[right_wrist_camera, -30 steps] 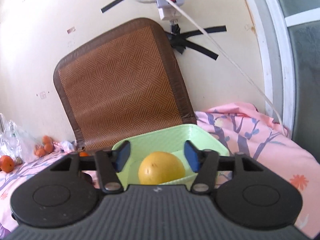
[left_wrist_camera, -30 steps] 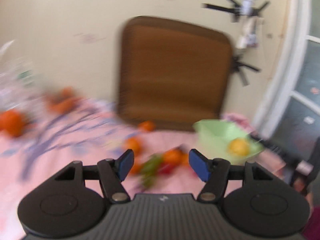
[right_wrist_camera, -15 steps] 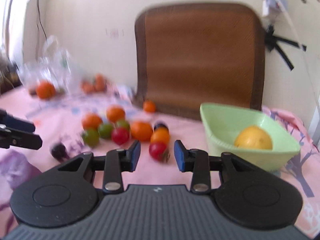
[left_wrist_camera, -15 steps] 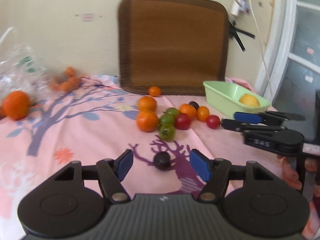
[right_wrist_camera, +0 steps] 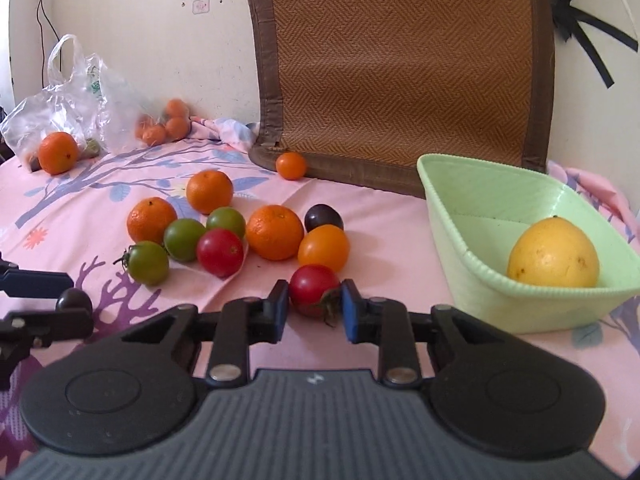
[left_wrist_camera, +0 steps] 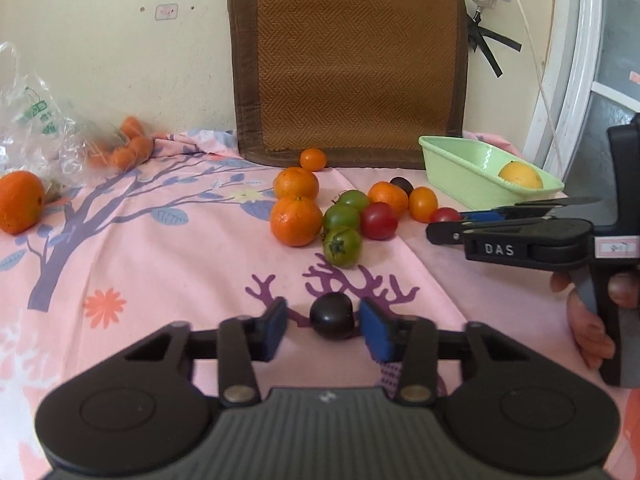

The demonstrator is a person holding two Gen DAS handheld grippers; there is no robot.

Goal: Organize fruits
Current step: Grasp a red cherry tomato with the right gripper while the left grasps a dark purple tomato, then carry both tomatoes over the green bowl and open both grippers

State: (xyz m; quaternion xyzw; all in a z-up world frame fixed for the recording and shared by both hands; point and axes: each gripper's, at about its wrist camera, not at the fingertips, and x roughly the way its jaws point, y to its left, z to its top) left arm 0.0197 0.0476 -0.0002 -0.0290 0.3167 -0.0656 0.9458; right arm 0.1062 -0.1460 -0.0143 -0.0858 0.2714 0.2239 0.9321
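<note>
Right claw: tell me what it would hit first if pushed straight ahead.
The red tomato already sits between the right claw's pads, which have just been closing, so that comes first. Beyond it, probably the small orange tomato, though depth is hard to judge.

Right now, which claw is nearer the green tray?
Right. The right claw, holding a red tomato, sits just beside the green tray; the left claw grips a dark fruit farther off.

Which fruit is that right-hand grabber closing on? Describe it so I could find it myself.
Start at the green basket holding a yellow fruit. Left of it lies a fruit cluster; the red tomato nearest the camera, apart from the rest, sits between the right gripper pads, leafy stem showing.
</note>
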